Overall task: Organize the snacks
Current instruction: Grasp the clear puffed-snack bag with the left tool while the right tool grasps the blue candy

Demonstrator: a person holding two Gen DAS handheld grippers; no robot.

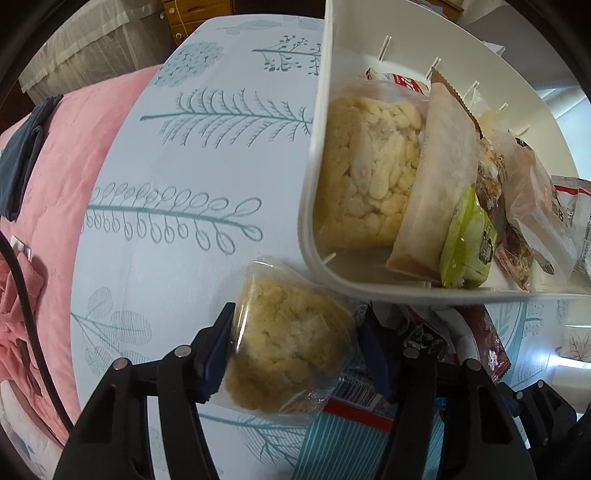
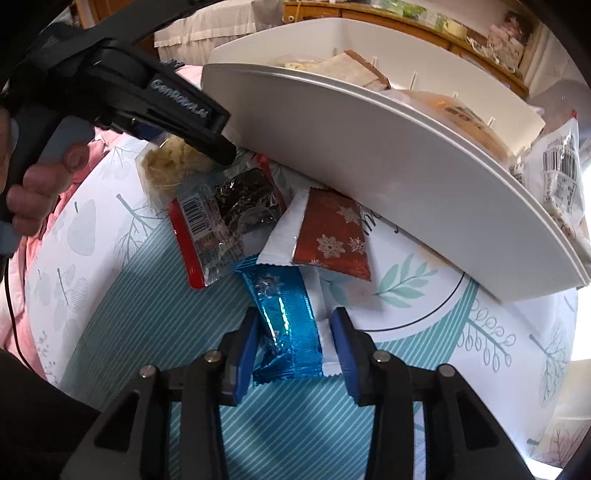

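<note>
My left gripper [image 1: 295, 343] is shut on a clear bag of pale yellow puffed snack [image 1: 284, 343], held just below the near corner of the white organizer bin [image 1: 314, 173]. The bin holds a matching puffed-snack bag [image 1: 369, 170], a beige packet [image 1: 439, 177], a green packet [image 1: 469, 240] and other wrapped snacks. In the right wrist view the left gripper [image 2: 177, 122] and its bag [image 2: 166, 170] show at upper left. My right gripper [image 2: 295, 343] is open around a shiny blue wrapper [image 2: 284, 325] lying on the bed.
A red-edged clear packet with a barcode [image 2: 214, 229], a white packet [image 2: 284, 236] and a red snowflake packet [image 2: 332, 236] lie beside the bin [image 2: 369, 166]. A pink quilt [image 1: 55, 221] covers the bed's left side. Wooden furniture [image 2: 406, 22] stands behind.
</note>
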